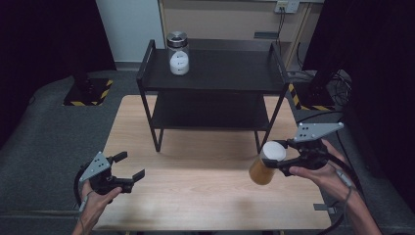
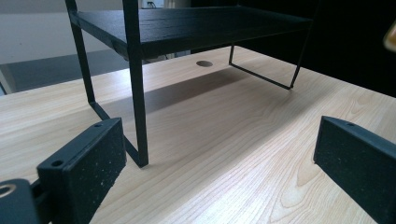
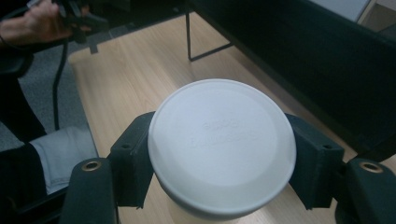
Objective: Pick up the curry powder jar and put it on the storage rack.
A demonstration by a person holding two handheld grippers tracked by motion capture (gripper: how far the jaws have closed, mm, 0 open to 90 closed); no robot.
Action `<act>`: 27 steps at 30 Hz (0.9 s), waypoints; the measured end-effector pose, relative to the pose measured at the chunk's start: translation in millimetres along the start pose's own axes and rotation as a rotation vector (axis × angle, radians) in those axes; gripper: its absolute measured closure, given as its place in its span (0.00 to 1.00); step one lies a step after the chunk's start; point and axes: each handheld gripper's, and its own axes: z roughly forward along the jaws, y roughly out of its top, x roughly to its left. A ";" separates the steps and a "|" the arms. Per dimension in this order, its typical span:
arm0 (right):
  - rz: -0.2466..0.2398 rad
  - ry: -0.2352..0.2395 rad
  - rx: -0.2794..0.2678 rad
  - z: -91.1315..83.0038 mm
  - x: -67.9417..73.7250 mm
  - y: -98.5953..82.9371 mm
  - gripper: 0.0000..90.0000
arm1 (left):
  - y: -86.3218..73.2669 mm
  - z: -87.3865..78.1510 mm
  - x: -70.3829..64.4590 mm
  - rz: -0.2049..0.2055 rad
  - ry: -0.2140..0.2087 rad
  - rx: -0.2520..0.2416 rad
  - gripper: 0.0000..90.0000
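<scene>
My right gripper (image 1: 277,159) is shut on an amber jar with a white lid (image 1: 267,163), held tilted above the table's right side. In the right gripper view both black jaws clamp just under the white lid (image 3: 222,142). My left gripper (image 1: 131,169) stands open over the table's front left with nothing between its jaws; its two black pads (image 2: 88,161) frame bare wood in the left gripper view. A second jar with a silver lid and white contents (image 1: 178,54) stands upright on the top left of the black shelf rack (image 1: 215,71).
The black two-tier rack stands on the far half of the wooden table (image 1: 205,181); its front left leg (image 2: 139,116) is close ahead of the left gripper. Dark curtains, cables and a floor stand (image 1: 88,88) surround the table.
</scene>
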 end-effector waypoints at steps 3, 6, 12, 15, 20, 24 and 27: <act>-0.026 -0.005 0.009 -7.3 1.4 19.9 0.38 | 0.0 -0.1 0.0 0.000 -0.001 -0.001 0.01; -0.026 -0.008 0.014 -13.0 1.4 37.6 0.38 | -0.3 0.3 0.4 -0.003 -0.002 -0.001 0.01; -0.033 -0.016 0.040 -22.5 -1.3 77.9 0.38 | -0.3 0.2 0.6 -0.002 -0.003 -0.001 0.01; -0.022 -0.015 0.045 -27.9 -5.6 98.2 0.38 | -0.5 0.0 1.4 -0.005 -0.004 -0.002 0.01; -0.038 -0.025 0.052 -34.3 -7.7 126.9 0.38 | -0.4 0.6 1.4 -0.004 -0.004 0.000 0.01; -0.039 -0.023 0.047 -39.8 -12.5 148.1 0.38 | -0.8 -0.1 2.0 -0.007 -0.004 -0.002 0.01; -0.045 -0.030 0.047 -45.1 -15.3 165.4 0.38 | -1.0 -0.5 2.5 -0.009 -0.002 -0.002 0.01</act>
